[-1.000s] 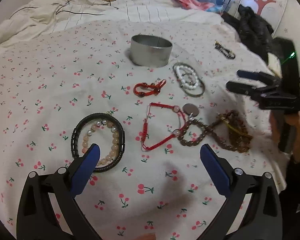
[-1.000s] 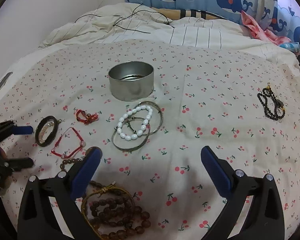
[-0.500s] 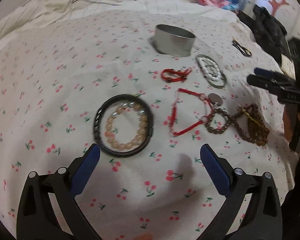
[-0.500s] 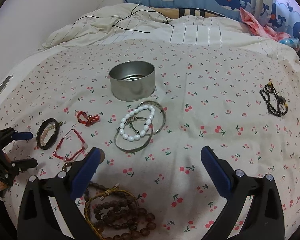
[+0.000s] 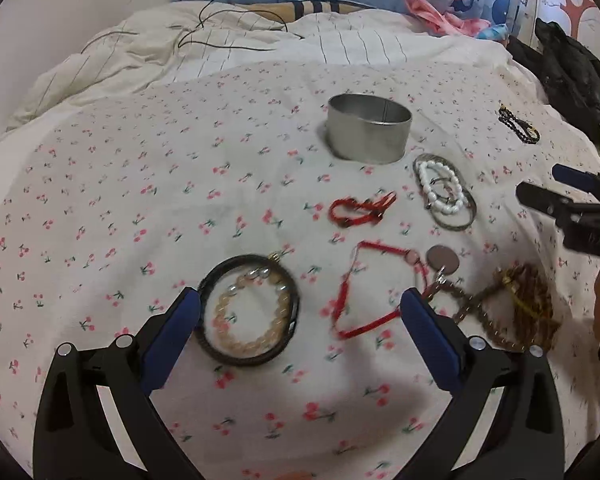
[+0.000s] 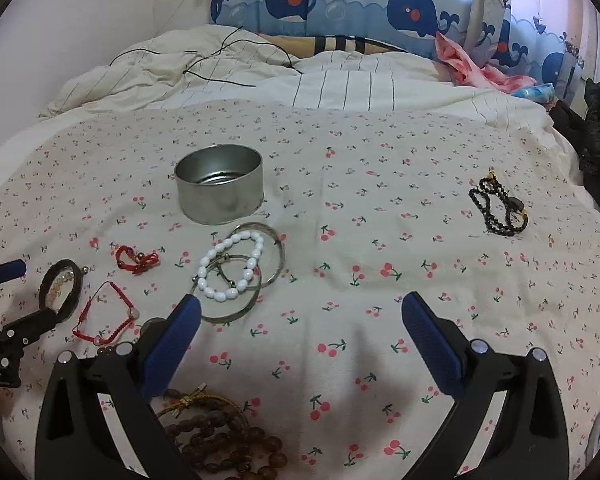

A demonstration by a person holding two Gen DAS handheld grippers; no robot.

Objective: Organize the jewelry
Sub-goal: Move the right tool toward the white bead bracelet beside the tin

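Jewelry lies scattered on the cherry-print sheet (image 6: 380, 184); nothing sits in either of my grippers.

Black cord bracelet (image 5: 249, 309): round, matte, ringing a peach bead bracelet (image 5: 247, 318) with a few silvery beads. It lies just ahead of my left gripper (image 5: 300, 316), close to the left fingertip; that tip covers a bit of its rim. Left fingers spread wide, holding nothing, blue pads facing inward.

Red string bracelet (image 5: 374, 290): thin woven cord in a loose triangle; its near corner passes behind my right-hand fingertip in the left view. Small red knotted cord (image 5: 360, 209) beyond it, motion-blurred, knot detail not legible.

Brown wooden bead strand (image 5: 512, 304): heaped, glossy, with a gold cord tie and a round disc pendant (image 5: 443, 259). In the right view the heap is cut off by the frame edge and my own finger.

White oval bead bracelet (image 6: 232, 266) lies across two thin metal bangles (image 6: 260, 256), touching them, just beside the round metal tin (image 6: 219, 189). Tin upright, open-topped, brushed steel, ridged floor; contents, if any, hard to make out.

Black bead bracelet (image 6: 500, 210) lies well apart, far right.

Right gripper (image 6: 300, 320): fingers wide apart, gripping nothing, above bare sheet.

No readable writing. Whale-print curtain (image 6: 340, 4) behind; thin black cable (image 6: 220, 60) on striped duvet (image 6: 340, 84).
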